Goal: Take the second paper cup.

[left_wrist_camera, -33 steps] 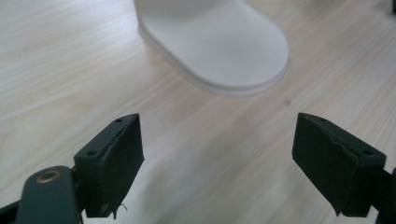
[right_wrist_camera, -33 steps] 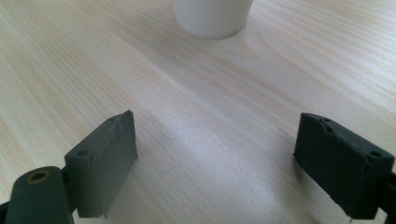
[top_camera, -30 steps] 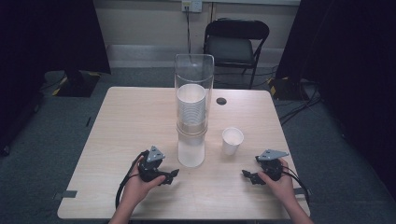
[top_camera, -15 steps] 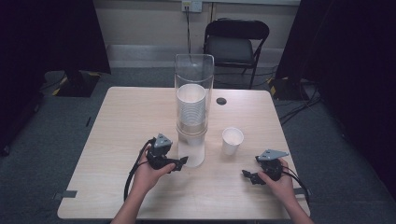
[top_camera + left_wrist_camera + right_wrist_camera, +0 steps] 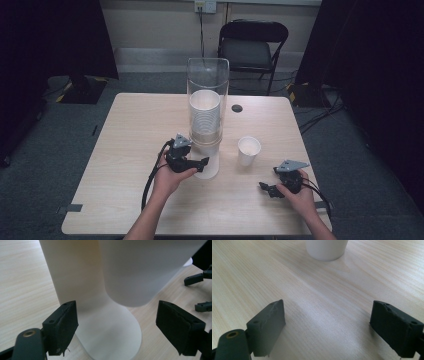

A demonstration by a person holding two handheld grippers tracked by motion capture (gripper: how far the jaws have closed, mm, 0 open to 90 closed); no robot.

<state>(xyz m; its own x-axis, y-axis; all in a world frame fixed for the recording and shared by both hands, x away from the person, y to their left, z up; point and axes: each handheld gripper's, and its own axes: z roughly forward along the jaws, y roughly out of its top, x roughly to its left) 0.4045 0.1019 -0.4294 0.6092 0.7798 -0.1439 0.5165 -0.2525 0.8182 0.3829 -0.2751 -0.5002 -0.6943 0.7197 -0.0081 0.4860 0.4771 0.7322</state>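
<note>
High view: cup dispenser, a clear tube of stacked white cups on a white base, stands mid-table. A lone paper cup sits upright to its right, apart from it. Left gripper at the dispenser's foot; right gripper near the front right corner. Left gripper view: jaws spread wide, flanking the white base, not touching. Right gripper view: jaws spread over bare wood, cup ahead.
</note>
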